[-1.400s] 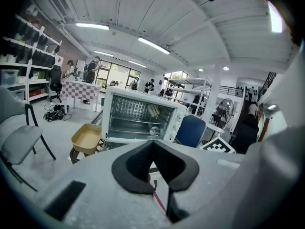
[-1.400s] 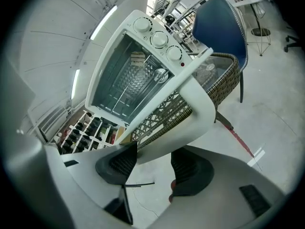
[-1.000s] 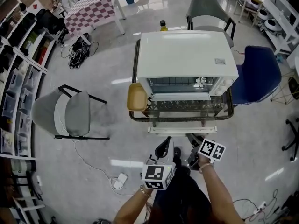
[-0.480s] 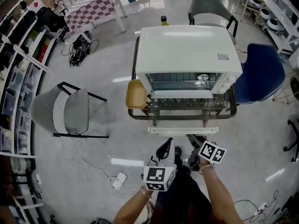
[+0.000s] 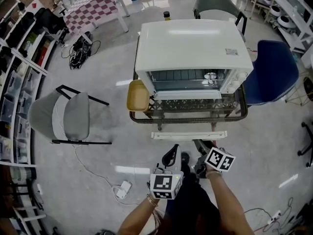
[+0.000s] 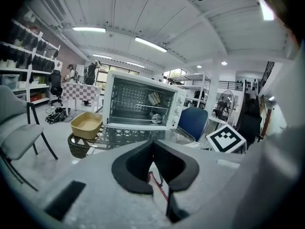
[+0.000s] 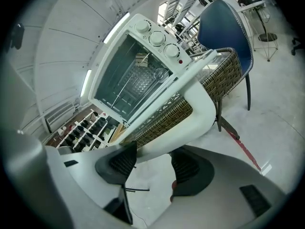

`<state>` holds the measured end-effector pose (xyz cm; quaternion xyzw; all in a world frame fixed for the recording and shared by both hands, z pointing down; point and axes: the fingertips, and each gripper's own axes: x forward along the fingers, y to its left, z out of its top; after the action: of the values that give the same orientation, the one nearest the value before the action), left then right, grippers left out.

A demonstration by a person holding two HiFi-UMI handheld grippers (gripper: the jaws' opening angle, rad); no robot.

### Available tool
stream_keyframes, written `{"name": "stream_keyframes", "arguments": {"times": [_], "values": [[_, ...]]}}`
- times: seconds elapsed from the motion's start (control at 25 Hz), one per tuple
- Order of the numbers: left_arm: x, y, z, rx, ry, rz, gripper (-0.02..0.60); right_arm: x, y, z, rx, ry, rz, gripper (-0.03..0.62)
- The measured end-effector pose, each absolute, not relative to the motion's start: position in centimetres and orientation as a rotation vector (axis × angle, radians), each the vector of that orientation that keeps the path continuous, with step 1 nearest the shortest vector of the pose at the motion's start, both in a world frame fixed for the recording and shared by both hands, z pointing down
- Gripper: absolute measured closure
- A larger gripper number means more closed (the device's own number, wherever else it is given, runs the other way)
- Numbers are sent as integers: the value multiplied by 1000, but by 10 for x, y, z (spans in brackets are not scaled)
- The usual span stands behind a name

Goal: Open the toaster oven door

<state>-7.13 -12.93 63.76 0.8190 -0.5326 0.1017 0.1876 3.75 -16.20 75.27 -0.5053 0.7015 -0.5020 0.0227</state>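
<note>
A: Approaching, by the look of it, and not yet touching the toaster oven (image 5: 193, 45). Finding it on the wicker-rimmed bench (image 5: 188, 117), upper middle of the head view.

B: Agreeing. Reading the door (image 5: 188, 80) as shut, and seeing the rack through its glass.

A: Holding both tongs low at the bottom centre of that view, well apart from the oven. Keeping the left tongs (image 6: 152, 146) pinched together on nothing, and the right tongs (image 7: 153, 162) spread wide, gripping nothing either.

B: Noticing a white bar (image 5: 188, 135) crossing just past the right pads in the right gripper view. Judging it to be lying beyond them, not pinched.

A: Next, then: closing the distance, clearing that bar and the bench rim, and bringing the spread right tongs up to the door's handle.

B: Needing to pick out the handle first, and struggling to tell it from the door's other white edges at this range. After that, clamping on and swinging the door outward, probably down toward the bench.

A: Also minding the tan tray (image 5: 138, 96) just left of the oven, though likely sitting clear of the swing.
</note>
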Motion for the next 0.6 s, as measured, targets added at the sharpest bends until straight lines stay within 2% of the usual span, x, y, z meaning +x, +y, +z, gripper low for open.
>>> {"name": "stream_keyframes", "arguments": {"times": [0.6], "values": [[-71,-123,671,2302,-1496,301,568,38,-164,768,-1533,2232,-1442,372]]}}
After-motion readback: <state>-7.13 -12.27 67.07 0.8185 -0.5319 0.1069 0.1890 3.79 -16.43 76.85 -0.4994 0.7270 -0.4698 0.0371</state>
